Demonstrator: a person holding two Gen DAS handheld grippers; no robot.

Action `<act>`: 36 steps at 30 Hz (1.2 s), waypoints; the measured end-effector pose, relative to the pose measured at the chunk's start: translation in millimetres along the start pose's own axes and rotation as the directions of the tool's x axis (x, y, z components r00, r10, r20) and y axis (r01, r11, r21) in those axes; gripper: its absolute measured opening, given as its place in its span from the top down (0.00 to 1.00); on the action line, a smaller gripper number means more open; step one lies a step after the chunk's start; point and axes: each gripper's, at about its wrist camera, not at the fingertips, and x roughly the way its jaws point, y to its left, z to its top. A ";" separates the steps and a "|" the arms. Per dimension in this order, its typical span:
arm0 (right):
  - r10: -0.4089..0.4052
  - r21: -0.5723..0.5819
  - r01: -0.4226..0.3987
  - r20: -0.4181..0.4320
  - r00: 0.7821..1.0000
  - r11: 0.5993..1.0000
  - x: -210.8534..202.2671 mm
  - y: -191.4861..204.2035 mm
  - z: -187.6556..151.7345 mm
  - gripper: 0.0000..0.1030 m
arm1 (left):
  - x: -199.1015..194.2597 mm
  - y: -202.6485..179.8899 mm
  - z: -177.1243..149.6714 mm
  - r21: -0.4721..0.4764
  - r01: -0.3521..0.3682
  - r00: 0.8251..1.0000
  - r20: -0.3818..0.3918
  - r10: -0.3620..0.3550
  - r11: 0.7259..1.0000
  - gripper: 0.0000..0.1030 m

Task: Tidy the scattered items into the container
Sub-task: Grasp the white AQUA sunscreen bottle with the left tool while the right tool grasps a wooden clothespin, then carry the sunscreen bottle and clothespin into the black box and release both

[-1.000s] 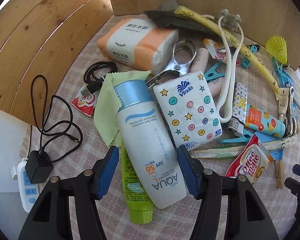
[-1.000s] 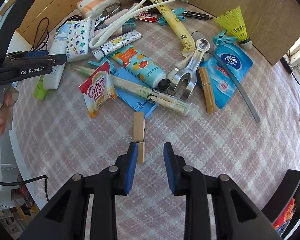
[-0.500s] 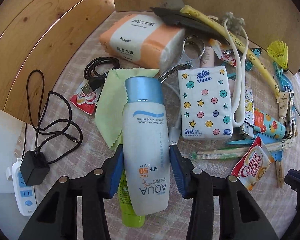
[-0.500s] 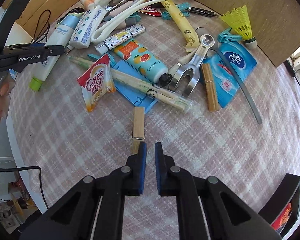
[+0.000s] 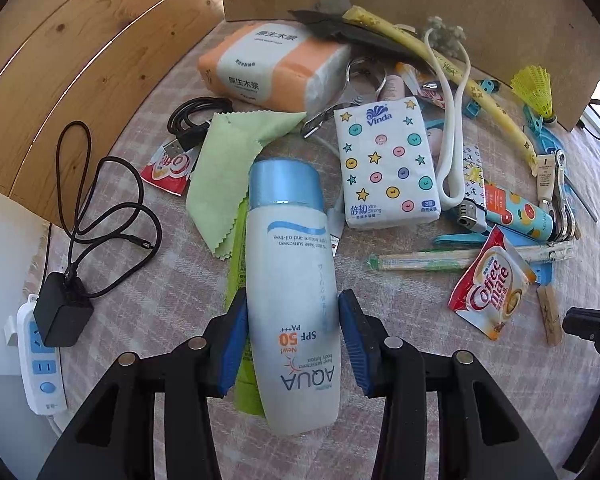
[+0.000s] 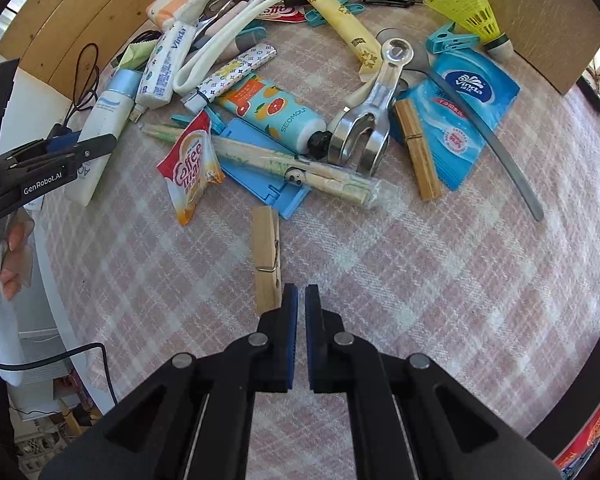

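Checked cloth (image 6: 400, 280): left tongs (image 5: 292, 336) clamp sunscreen bottle (image 5: 290, 264); right tongs (image 6: 301, 300) opening, empty.

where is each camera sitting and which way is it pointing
Left wrist: rides on the left claw, looking steeply down along its blue pads, which are clamped on the white sunscreen bottle with the pale blue cap above the pink checked tablecloth.
Right wrist: rides on the right claw, also looking down; its jaws are opening, nothing between them, beside a wooden clothespin. The left claw and fingers show at the left edge.
Shared: bottle, clothespin, red Coffee-mate sachet.
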 end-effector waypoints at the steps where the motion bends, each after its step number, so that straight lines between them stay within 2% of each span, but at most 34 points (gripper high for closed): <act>1: -0.009 -0.002 0.009 0.010 1.000 1.000 -3.2 1.0 1.2 0.88 | -1.5 0.6 -0.2 -0.004 0.003 1.000 0.002 -0.003 1.000 0.60; 3: -0.030 -0.013 0.031 0.031 0.999 0.999 -9.3 4.7 3.9 0.88 | -7.3 -0.2 -3.0 -0.007 0.005 1.000 0.009 -0.005 1.000 0.60; 7: 0.018 -0.023 -0.018 0.028 0.999 1.000 -11.3 12.7 8.8 0.87 | -17.0 -2.7 -5.8 -0.015 0.011 1.000 0.020 -0.011 1.000 0.61; 8: 0.001 -0.032 -0.001 0.026 1.000 1.000 -8.8 15.9 9.9 0.87 | -18.2 -2.8 -6.4 -0.017 0.012 1.000 0.021 -0.011 1.000 0.61; 9: -0.020 -0.044 0.021 0.023 1.000 0.999 -4.2 36.4 -0.9 0.87 | -19.0 -2.7 -7.2 -0.019 0.014 1.000 0.021 -0.013 1.000 0.61; 12: -0.057 -0.047 0.057 -0.001 0.998 0.997 7.4 43.6 -2.8 0.87 | -17.9 0.7 -9.0 -0.030 0.017 1.000 0.023 -0.016 0.999 0.61; 13: -0.056 -0.041 0.057 0.022 0.998 0.998 5.6 43.8 -3.5 0.87 | -16.8 2.6 -11.1 -0.037 0.023 1.000 0.021 -0.022 0.999 0.61; 16: -0.068 -0.046 0.068 0.008 0.998 0.997 6.2 43.7 -9.1 0.88 | -8.6 2.7 -14.6 -0.027 0.069 0.998 -0.009 -0.069 0.997 0.61; 19: -0.074 -0.058 0.074 -0.003 0.997 0.996 2.6 37.6 -11.3 0.88 | -2.3 -2.1 -10.6 -0.017 0.029 0.999 -0.015 -0.029 0.999 0.60; 22: -0.062 -0.046 0.062 -0.006 0.998 0.997 1.1 35.6 -16.8 0.88 | 2.5 -2.0 1.8 -0.030 0.032 0.999 -0.006 -0.032 0.999 0.61; 25: -0.050 -0.044 0.049 -0.006 0.999 0.998 -1.2 33.3 -23.8 0.88 | -0.2 -4.5 3.7 -0.021 0.004 1.000 0.013 -0.004 1.000 0.62; 27: -0.040 -0.033 0.040 -0.001 0.999 0.999 -5.3 29.7 -28.6 0.88 | -4.4 -3.6 2.5 -0.026 0.018 1.000 0.023 -0.017 0.999 0.63; 31: -0.021 -0.019 0.021 0.028 0.999 1.000 -20.2 19.8 -38.5 0.88 | -18.8 -5.5 -7.2 -0.015 0.027 0.999 0.039 -0.026 1.000 0.68; 32: -0.021 -0.019 0.022 0.034 0.999 1.000 -22.7 18.3 -41.1 0.88 | -24.2 -8.0 -12.3 -0.008 0.026 0.999 0.043 -0.025 1.000 0.73; 36: -0.027 -0.004 0.027 0.024 0.999 1.000 -22.0 3.4 -53.8 0.88 | -29.6 -10.3 -33.3 -0.016 0.077 0.997 0.024 -0.077 0.997 0.73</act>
